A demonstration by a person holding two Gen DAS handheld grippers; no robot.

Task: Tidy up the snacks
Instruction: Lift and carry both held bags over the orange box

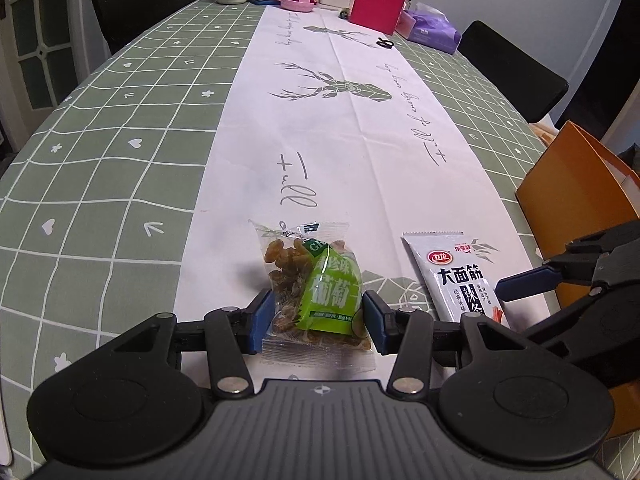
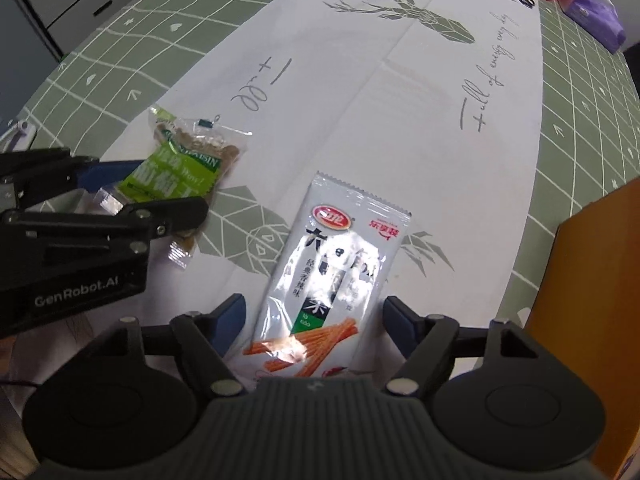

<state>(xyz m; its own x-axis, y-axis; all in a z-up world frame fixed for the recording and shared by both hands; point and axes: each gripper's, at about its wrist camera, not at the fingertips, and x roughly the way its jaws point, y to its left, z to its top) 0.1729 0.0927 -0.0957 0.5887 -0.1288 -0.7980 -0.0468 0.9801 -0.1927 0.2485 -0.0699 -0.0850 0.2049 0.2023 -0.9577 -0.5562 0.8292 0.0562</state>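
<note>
A green raisin packet (image 1: 316,292) lies on the white table runner between the blue pads of my left gripper (image 1: 318,316), which press its two sides. It also shows in the right wrist view (image 2: 180,168), held by the left gripper (image 2: 132,188). A white spicy-strip packet (image 2: 328,276) lies flat on the runner between the spread fingers of my right gripper (image 2: 314,316), which is open with a gap on each side. The packet (image 1: 456,276) and the right gripper (image 1: 532,280) also show in the left wrist view.
An orange box (image 1: 576,204) stands at the right table edge, also in the right wrist view (image 2: 592,280). A pink box (image 1: 376,2), a purple pack (image 1: 432,28), jars and tins stand at the far end. Black chairs (image 1: 516,68) flank the table.
</note>
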